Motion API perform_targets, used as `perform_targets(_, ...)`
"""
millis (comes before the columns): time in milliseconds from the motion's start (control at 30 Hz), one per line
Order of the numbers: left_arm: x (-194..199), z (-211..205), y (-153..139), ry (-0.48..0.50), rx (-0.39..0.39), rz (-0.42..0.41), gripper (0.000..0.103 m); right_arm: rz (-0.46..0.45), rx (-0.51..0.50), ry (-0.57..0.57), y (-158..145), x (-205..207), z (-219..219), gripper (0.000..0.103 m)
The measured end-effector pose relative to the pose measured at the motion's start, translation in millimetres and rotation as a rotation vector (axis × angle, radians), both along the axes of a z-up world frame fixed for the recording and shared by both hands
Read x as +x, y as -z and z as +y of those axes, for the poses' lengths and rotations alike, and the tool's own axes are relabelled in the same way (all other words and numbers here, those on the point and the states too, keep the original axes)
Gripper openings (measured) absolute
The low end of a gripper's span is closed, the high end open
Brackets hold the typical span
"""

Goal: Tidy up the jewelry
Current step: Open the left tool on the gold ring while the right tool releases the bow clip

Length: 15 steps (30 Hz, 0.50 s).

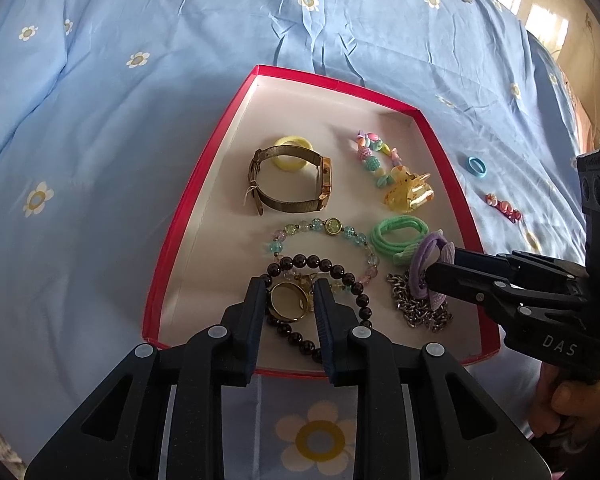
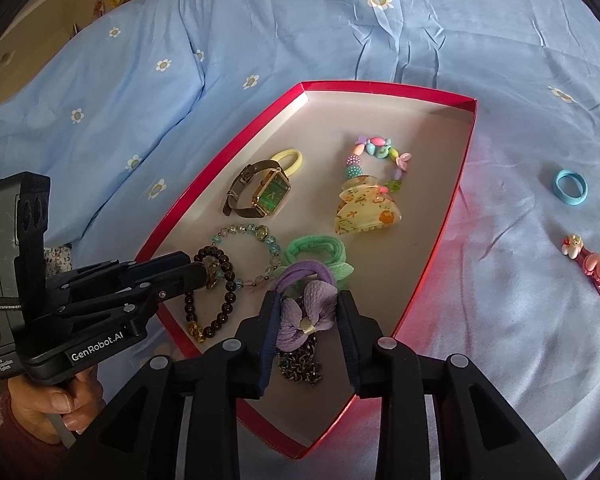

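A red box [image 1: 204, 184] with a pale inside lies on a blue flowered bedspread and shows in the right wrist view too [image 2: 456, 204]. My left gripper [image 1: 290, 300] is shut on a gold ring [image 1: 286, 302] low over the box's near end, above a dark bead bracelet [image 1: 332, 270]. My right gripper [image 2: 306, 316] is shut on a purple flower hair tie [image 2: 308, 308] over a metal chain [image 2: 300, 364]; it enters the left wrist view from the right [image 1: 436, 276]. In the box lie a watch [image 2: 274, 192], a yellow hair tie [image 1: 292, 154], a bead bracelet [image 2: 380, 152], a claw clip [image 2: 368, 212] and a green hair tie [image 2: 316, 254].
On the bedspread right of the box lie a blue hair tie [image 2: 571, 189] and a pink hair clip [image 2: 590, 266]. They also show in the left wrist view, the blue tie [image 1: 476, 167] and the clip [image 1: 504, 207]. A pastel glass bead bracelet [image 1: 324, 236] lies mid-box.
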<state>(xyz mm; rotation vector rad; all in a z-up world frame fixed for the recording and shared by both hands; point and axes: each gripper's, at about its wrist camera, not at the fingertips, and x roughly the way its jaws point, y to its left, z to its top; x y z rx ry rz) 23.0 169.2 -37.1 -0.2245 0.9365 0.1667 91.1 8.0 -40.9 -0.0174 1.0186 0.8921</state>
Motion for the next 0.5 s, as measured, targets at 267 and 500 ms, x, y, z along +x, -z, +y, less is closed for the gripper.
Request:
perform_targets(267, -3.2, 1.5, -1.3, -0.010, -0.016, 0.000, 0.025, -0.002, 0.005, 0.001, -1.1, -2.2, -0.7, 0.033)
perform_targets(500, -9.9, 1.1, -8.9, -0.019, -0.021, -0.025, 0.036, -0.006, 0.024, 0.014, -8.1, -3.1, -7.8, 0.042)
